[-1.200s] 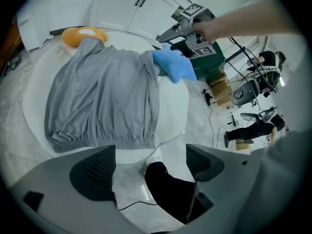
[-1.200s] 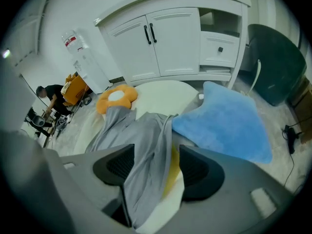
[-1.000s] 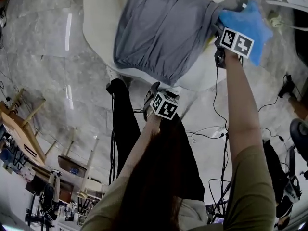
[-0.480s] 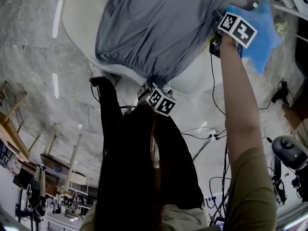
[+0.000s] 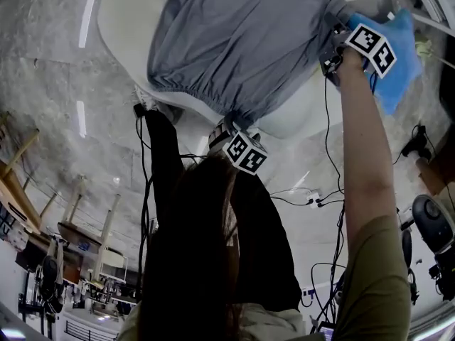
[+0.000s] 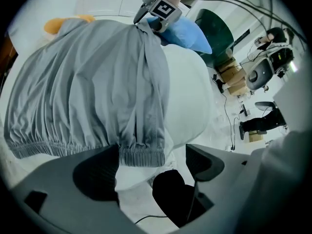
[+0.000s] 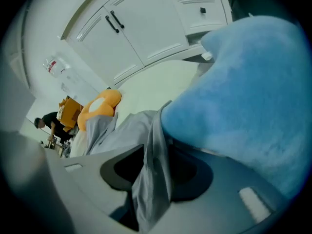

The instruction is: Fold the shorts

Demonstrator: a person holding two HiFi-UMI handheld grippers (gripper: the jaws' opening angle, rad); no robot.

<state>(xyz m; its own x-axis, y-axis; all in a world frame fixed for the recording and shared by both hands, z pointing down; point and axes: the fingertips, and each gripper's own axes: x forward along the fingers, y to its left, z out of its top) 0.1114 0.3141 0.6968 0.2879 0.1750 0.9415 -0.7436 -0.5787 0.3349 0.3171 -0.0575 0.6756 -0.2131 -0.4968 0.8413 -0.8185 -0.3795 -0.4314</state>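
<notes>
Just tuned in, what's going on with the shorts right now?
A person is working on grey shorts spread over a white table. The left hand-held gripper is at the near waistband corner, jaws apart with the elastic edge between them, not pinched. The right hand-held gripper is at the far end of the shorts, beside a blue plush item. Its jaws are closing, with a fold of the grey fabric between them.

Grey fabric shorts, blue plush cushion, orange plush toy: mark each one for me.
Grey fabric shorts (image 5: 234,41): head view, middle of the spread fabric.
Blue plush cushion (image 7: 243,91): right gripper view, its fuzzy upper face.
Orange plush toy (image 7: 111,99): right gripper view, its orange top.
</notes>
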